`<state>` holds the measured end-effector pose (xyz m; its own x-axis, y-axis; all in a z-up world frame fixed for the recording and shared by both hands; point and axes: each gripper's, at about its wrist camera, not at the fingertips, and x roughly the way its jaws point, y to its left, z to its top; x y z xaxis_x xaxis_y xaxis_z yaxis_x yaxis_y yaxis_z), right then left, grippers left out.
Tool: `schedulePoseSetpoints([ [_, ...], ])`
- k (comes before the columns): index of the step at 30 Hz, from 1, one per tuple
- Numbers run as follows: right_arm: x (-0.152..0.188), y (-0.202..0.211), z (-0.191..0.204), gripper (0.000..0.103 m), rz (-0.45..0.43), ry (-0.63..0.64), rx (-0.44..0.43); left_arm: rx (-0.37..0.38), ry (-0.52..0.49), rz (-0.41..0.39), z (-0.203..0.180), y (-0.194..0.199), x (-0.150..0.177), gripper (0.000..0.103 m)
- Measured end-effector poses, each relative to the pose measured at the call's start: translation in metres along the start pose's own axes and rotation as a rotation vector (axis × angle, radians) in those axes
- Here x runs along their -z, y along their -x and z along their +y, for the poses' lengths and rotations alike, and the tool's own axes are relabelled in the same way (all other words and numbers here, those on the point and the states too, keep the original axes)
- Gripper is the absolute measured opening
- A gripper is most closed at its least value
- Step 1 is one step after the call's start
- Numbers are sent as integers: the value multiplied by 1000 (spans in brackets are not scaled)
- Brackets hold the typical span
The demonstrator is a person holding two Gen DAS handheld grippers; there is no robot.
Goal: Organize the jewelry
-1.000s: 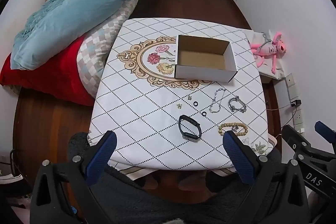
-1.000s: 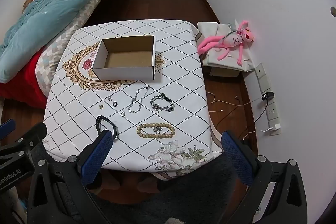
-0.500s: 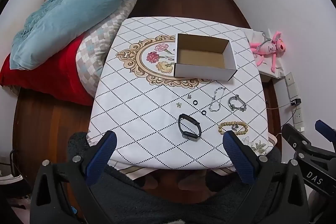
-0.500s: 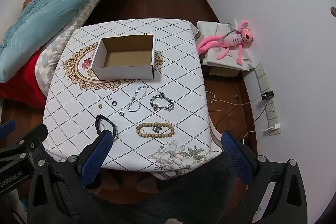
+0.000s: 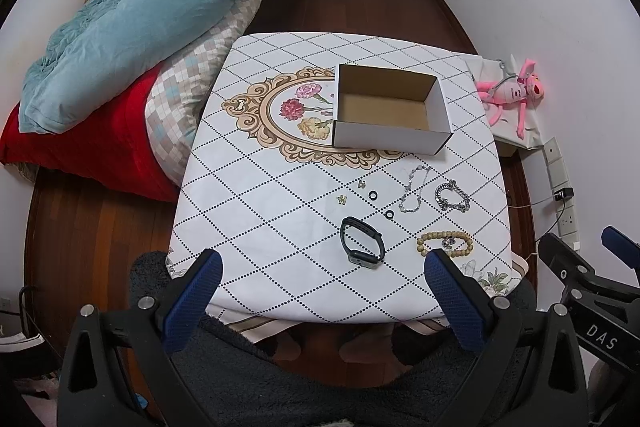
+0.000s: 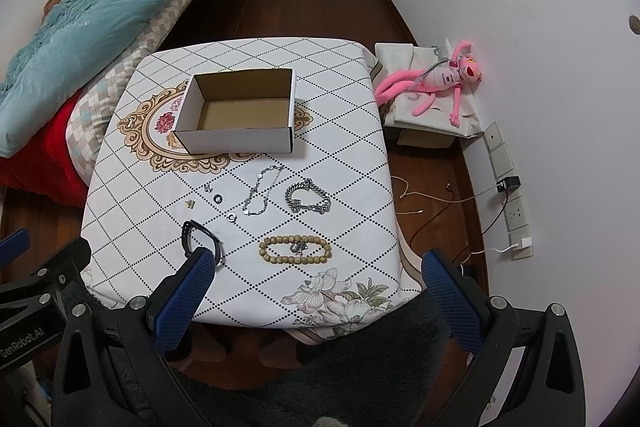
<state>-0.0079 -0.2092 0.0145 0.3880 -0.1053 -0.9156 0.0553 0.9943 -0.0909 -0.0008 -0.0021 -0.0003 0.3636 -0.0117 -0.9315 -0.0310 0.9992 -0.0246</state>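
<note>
Both claws (image 5: 320,281) (image 6: 316,279) hang open and empty; the tiny rings (image 6: 218,198) could skid off the table (image 6: 348,163) edge when pinched.

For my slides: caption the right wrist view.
Open right gripper above beaded bracelet, chains and empty cardboard box.

Box (image 5: 390,107) behind jewelry on table (image 5: 260,207); bead bracelet (image 5: 444,244) right of watch (image 5: 361,242).
</note>
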Motion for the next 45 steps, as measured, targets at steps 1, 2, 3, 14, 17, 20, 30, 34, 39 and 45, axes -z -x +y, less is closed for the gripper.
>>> schedulePoseSetpoints([
  [1, 0, 0, 1, 103, 0, 1, 1, 0, 2, 0, 0, 0, 0, 103],
  [2, 0, 0, 0, 103, 1, 1, 1, -1, 0, -1, 0, 0, 0, 103],
  [3, 0, 1, 1, 103, 0, 2, 1, -2, 1, -3, -1, 0, 0, 103],
  [14, 1, 0, 1, 103, -4, -1, 2, -1, -3, -5, 3, -1, 2, 103],
  [17, -2, 4, 0, 103, -6, 2, 4, -2, -5, -7, 2, -1, 1, 103],
  [20, -2, 4, 0, 103, -6, 1, 3, -2, -6, -5, 2, -1, 0, 103],
  [30, -2, 4, -2, 103, -3, 0, 5, -5, -7, -10, -1, 1, 0, 103],
  [34, -2, 4, -3, 103, -3, -1, 4, -6, -8, -6, -1, 2, -1, 103],
  [39, -2, 5, -3, 103, -5, -1, 3, -7, -7, -13, -1, 3, -1, 103],
  [45, -4, 6, -3, 103, -7, -2, 4, -6, -7, -14, 0, 4, -2, 103],
])
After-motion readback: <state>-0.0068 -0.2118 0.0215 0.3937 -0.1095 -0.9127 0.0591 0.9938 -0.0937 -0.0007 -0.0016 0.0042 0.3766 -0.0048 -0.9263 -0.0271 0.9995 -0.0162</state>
